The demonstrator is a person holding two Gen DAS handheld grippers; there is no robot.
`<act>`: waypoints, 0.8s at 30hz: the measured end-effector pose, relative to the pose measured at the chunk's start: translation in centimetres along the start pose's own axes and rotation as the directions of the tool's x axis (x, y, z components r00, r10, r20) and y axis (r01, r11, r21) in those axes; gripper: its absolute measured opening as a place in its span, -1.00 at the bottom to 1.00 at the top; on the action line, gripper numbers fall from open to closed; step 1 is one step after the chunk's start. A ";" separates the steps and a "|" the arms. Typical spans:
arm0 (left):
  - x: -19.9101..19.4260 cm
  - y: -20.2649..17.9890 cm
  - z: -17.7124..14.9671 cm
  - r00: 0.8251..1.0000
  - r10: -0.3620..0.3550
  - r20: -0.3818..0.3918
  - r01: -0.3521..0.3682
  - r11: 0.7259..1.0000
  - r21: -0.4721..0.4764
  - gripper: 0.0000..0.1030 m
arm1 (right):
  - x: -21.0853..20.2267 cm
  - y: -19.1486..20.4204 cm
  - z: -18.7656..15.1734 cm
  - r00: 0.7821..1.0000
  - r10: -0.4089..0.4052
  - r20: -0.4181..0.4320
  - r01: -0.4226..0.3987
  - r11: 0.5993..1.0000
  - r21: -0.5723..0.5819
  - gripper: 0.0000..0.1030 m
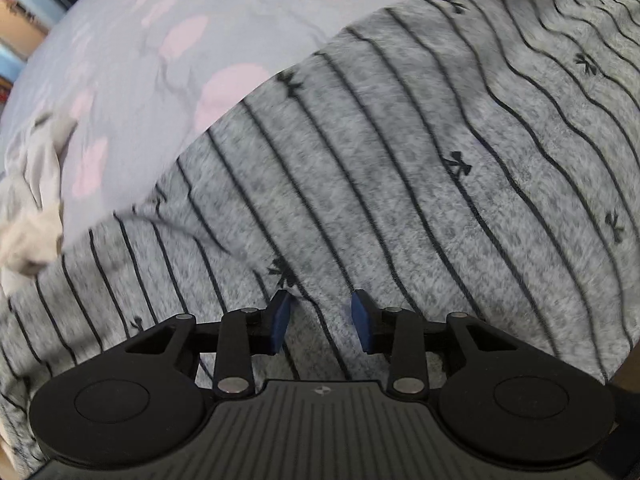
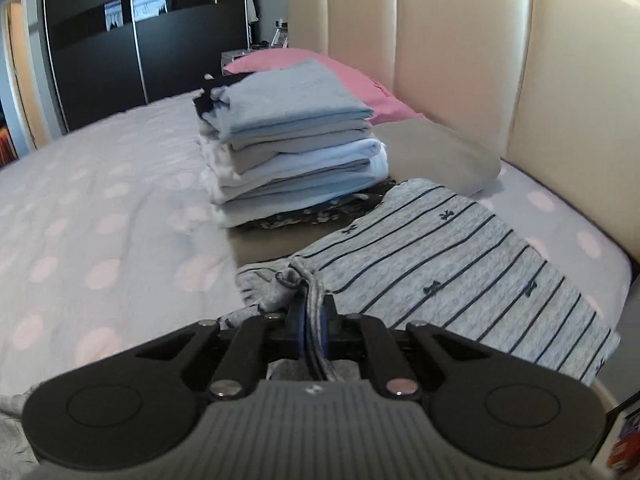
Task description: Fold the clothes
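Item: grey striped garment (image 2: 452, 256), black pinstripes with small bow motifs, spread on the bed sheet (image 2: 100, 208), lavender-grey with pale pink dots; in the right wrist view it lies from centre out to 4 o'clock, just below the headboard (image 2: 460, 60), cream and padded. Right gripper (image 2: 314, 320): fingers (image 2: 298, 322) clenched on a bunched edge of the same garment, a fold of grey cloth pinched between the blue pads and running back toward the camera. Left gripper (image 1: 321, 320): pointed steeply down over the garment (image 1: 400, 200), blue fingers (image 1: 280, 320) parted, not pressing any cloth, striped fabric visible in the gap; whether the tips touch the surface cannot be told. Stack of folded clothes (image 2: 296, 152), light blue, grey and white layers on a dark patterned piece, at 12 o'clock of the held fold, just beside the garment's far edge. Grey pillow (image 2: 440, 156) at 1 o'clock, pink pillow (image 2: 320, 64) behind the stack. Crumpled white cloth (image 1: 32, 208) at 9 o'clock in the left wrist view, at the garment's border. Dark sliding wardrobe (image 2: 140, 40) at 11 o'clock, beyond the bed.
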State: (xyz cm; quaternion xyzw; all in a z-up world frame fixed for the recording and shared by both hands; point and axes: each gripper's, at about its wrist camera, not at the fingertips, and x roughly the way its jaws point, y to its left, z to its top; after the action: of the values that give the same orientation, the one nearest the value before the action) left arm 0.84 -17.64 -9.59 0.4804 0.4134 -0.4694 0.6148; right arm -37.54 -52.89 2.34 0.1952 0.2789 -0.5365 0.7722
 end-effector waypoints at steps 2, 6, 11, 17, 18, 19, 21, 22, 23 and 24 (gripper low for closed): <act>0.1 0.3 -0.1 1.000 -0.004 -0.009 0.004 1.000 -0.011 -0.37 | 1.3 1.0 -0.1 0.999 -0.030 -0.012 0.030 0.998 -0.052 -0.84; -0.1 0.1 -0.5 1.000 0.013 0.010 -0.013 1.000 0.002 -0.36 | 2.5 1.6 -0.8 0.998 -0.051 -0.039 0.047 0.994 -0.100 -0.84; -2.0 -0.5 -1.2 0.995 0.032 0.092 -0.033 0.999 0.009 -0.36 | 1.6 2.0 -1.1 0.998 -0.010 -0.063 0.004 0.995 -0.100 -0.83; -6.0 0.8 -0.7 0.963 -0.064 0.261 0.100 0.987 -0.128 -0.36 | -4.0 5.4 -0.8 0.968 0.221 -0.120 -0.229 0.972 -0.055 -0.82; -6.7 0.9 -0.6 0.953 -0.081 0.293 0.128 0.981 -0.145 -0.36 | -4.8 6.4 -0.9 0.962 0.247 -0.121 -0.256 0.965 -0.065 -0.82; -7.3 1.0 -0.4 0.944 -0.094 0.318 0.149 0.977 -0.155 -0.36 | -5.7 7.5 -1.0 0.955 0.271 -0.121 -0.281 0.957 -0.076 -0.82; -8.2 1.0 0.1 0.927 -0.114 0.358 0.184 0.969 -0.166 -0.36 | -7.3 9.9 -1.6 0.941 0.315 -0.126 -0.327 0.941 -0.083 -0.82; -8.7 1.0 0.4 0.917 -0.124 0.378 0.201 0.965 -0.171 -0.36 | -8.0 10.9 -2.0 0.932 0.339 -0.132 -0.350 0.934 -0.074 -0.82; -9.1 1.0 0.4 0.909 -0.133 0.394 0.215 0.961 -0.174 -0.36 | -8.6 12.1 -2.3 0.922 0.363 -0.138 -0.374 0.925 -0.066 -0.82; -9.4 1.0 0.3 0.904 -0.140 0.404 0.227 0.958 -0.174 -0.36 | -9.0 13.2 -2.7 0.910 0.388 -0.148 -0.400 0.914 -0.062 -0.82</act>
State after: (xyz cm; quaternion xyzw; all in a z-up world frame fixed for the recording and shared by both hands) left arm -0.18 -16.16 -0.29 0.2666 0.3758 -0.5631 0.6860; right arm -28.16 -40.14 6.07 0.2472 0.3087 -0.3418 0.8525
